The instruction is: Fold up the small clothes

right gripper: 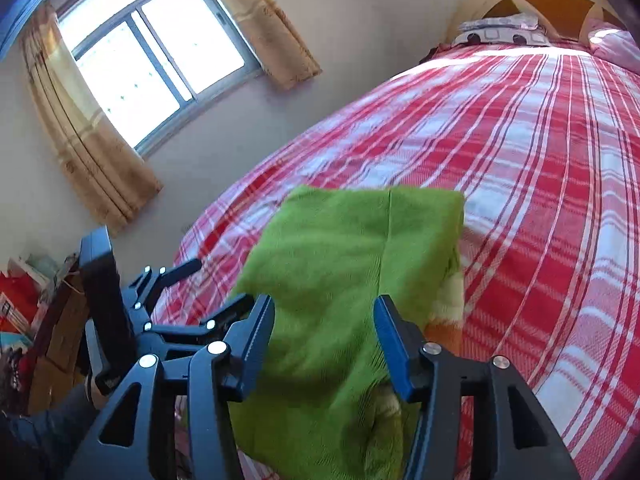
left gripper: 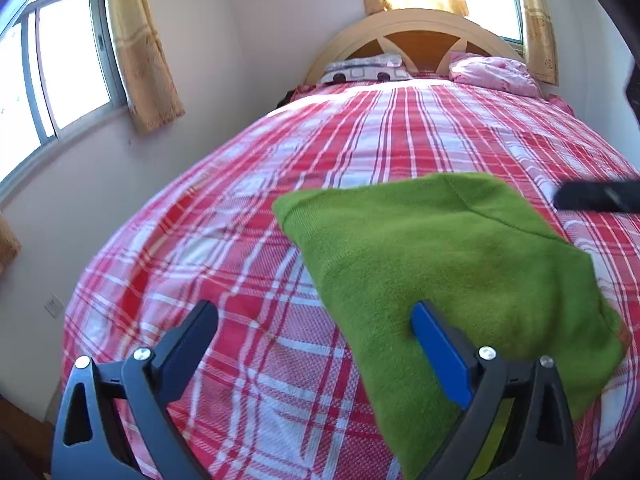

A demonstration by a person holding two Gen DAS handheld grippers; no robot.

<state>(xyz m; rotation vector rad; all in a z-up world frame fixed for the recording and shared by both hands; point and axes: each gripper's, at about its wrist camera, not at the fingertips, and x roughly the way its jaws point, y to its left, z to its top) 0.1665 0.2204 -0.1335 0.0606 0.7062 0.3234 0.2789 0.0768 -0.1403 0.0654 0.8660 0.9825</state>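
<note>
Two black two-finger grippers with blue pads hang over a folded green fleece garment (left gripper: 452, 264) that lies flat on the near part of the red-and-white plaid bedspread (left gripper: 224, 240), probably set there because the broad bed gives a smooth surface for pressing folds. At the cloth's left edge, the left gripper (left gripper: 316, 332) has its jaws spread wide, one finger over the fleece and one over the plaid, pinching nothing. Over the garment's near end, the right gripper (right gripper: 324, 332) stands about half open with fleece between its fingers, though nothing looks clamped.
</note>
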